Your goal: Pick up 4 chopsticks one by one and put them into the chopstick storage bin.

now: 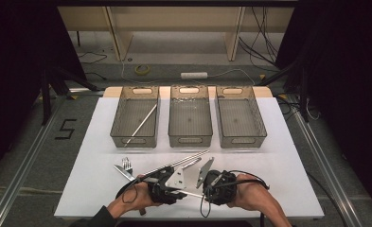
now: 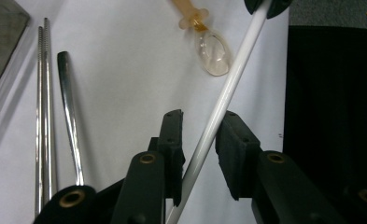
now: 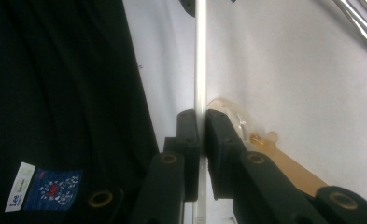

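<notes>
Nearest the person, the right gripper (image 3: 202, 128) had its 2 jaws pinched tight on a white chopstick (image 3: 200, 60), which ran straight on from the pads above the white table (image 3: 288, 70). The left gripper (image 2: 201, 140) stood with the same white chopstick (image 2: 228, 88) slanting between its jaws; its left pad touched the stick, while a gap showed at the other pad. Just beyond lay a small spoon (image 2: 211, 51) with an amber handle, and beside the left gripper 2 metal chopsticks (image 2: 43, 93) and a metal handle (image 2: 69, 107). A fork (image 1: 126, 164) lay near them. Farther off stood 3 grey bins; the left bin (image 1: 135, 117) held another white chopstick (image 1: 142, 124), next to the middle bin (image 1: 190, 118) and right bin (image 1: 240, 118).
</notes>
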A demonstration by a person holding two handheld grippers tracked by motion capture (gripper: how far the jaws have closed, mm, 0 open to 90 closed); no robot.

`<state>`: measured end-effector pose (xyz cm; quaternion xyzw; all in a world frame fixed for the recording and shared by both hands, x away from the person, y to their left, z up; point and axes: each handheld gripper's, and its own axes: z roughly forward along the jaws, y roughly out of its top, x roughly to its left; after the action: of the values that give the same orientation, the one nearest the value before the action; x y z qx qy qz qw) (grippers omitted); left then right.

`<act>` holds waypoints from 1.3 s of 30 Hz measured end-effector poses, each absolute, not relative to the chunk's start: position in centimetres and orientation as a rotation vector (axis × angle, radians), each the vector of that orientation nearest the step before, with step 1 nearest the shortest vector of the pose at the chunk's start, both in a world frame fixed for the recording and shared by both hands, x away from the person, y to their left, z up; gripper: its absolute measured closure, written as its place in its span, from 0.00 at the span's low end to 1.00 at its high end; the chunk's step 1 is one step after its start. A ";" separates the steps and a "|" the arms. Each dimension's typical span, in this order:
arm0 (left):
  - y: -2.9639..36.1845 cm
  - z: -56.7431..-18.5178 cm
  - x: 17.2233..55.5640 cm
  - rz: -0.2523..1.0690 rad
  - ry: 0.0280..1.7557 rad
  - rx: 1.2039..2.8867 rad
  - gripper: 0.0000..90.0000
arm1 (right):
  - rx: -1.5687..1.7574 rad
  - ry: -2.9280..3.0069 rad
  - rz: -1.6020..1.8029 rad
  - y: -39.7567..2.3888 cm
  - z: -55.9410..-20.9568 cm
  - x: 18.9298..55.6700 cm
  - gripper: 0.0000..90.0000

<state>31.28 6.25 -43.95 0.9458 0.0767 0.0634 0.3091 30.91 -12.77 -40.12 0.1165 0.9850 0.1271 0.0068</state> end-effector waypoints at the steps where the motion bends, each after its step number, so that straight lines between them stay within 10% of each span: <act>1: 6.3 -44.0 31.3 0.166 0.192 2.504 0.81 | 0.354 3.084 0.399 -12.8 -40.1 30.9 0.94; 10: 5.9 -44.4 30.5 0.088 0.071 2.564 0.94 | 0.357 3.082 0.479 -13.5 -40.3 31.6 0.88; 23: 7.4 -43.9 32.1 0.165 0.273 2.515 0.94 | 0.578 2.869 0.792 -16.3 -38.1 32.6 0.49; 39: 10.1 -42.7 33.8 0.289 0.512 2.408 0.94 | 0.734 2.670 0.934 -18.1 -38.1 33.0 0.39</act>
<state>33.79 10.06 -42.74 0.9187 0.1951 0.1101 0.3254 32.97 -18.15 -38.15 0.2497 0.9082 0.3177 0.1093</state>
